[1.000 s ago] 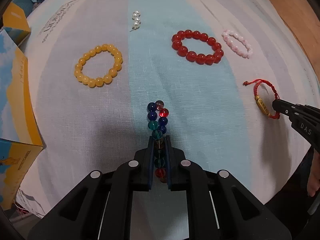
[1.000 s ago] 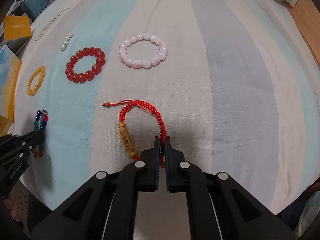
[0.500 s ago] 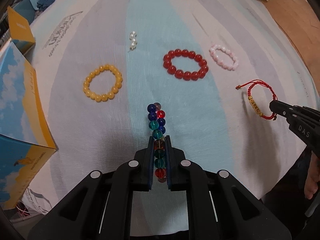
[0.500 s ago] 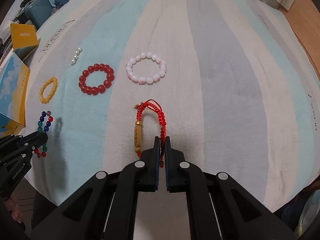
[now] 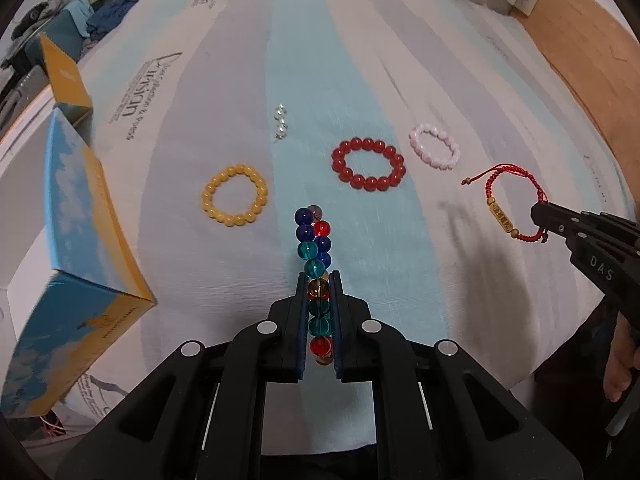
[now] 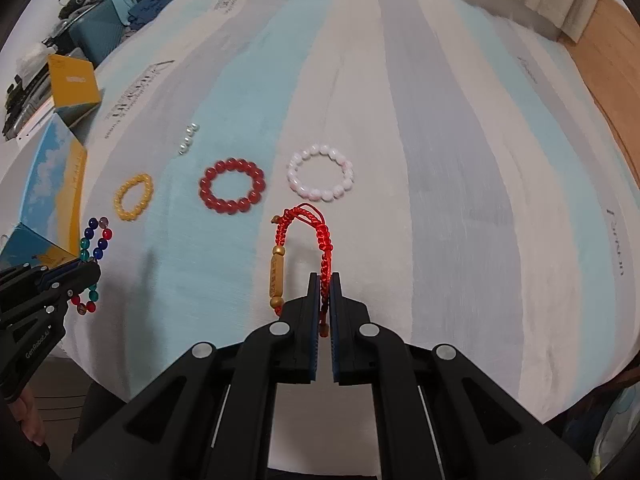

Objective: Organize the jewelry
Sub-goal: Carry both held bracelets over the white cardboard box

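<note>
We've got the left claw [image 5: 319, 280] clamped on the multicolour bead bracelet [image 5: 313, 240], frame centre, and the right claw [image 6: 324, 280] clamped on the red cord bracelet [image 6: 302, 236], w/ both dangling above the striped bed [image 6: 440, 160].

Readable markings, as seen from my two wrist cameras. Item one: raised letters "DAS" on the black body of my right gripper [image 5: 538, 216], seen from the left wrist view. Item two: small pale lettering on the black body of my left gripper [image 6: 94, 274], beginning "GenRobot", the ending too small to make out. Item three: dark printed brand wording on the striped cloth [image 5: 360, 80] over the surface, repeated in several spots along the stripes, upside down or sideways and too distorted to spell with confidence. Item four: a short line of print on the yellow-and-blue box [image 5: 68, 248], and another on the yellow box [image 6: 74, 82], both illegible.
</note>
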A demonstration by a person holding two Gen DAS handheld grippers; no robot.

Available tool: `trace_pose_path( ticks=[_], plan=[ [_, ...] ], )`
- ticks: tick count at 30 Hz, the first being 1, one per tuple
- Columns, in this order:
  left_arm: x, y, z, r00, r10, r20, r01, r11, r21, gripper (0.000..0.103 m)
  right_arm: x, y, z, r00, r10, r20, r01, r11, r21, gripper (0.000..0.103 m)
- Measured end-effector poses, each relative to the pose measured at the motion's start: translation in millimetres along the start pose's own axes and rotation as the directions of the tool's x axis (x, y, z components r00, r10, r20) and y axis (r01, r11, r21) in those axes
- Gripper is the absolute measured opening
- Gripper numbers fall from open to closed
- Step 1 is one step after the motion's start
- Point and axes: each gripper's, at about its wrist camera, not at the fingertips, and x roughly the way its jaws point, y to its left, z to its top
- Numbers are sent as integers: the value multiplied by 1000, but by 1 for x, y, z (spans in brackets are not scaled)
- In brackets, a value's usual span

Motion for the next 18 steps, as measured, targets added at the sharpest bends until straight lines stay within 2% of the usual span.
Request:
trace_pose_path(
  ticks=[18],
  plan=[
    [-60, 50, 0, 995, 25, 99, -20, 998, -60, 9, -43, 66, 20, 994, 35, 99, -29, 998, -58, 3]
  ],
)
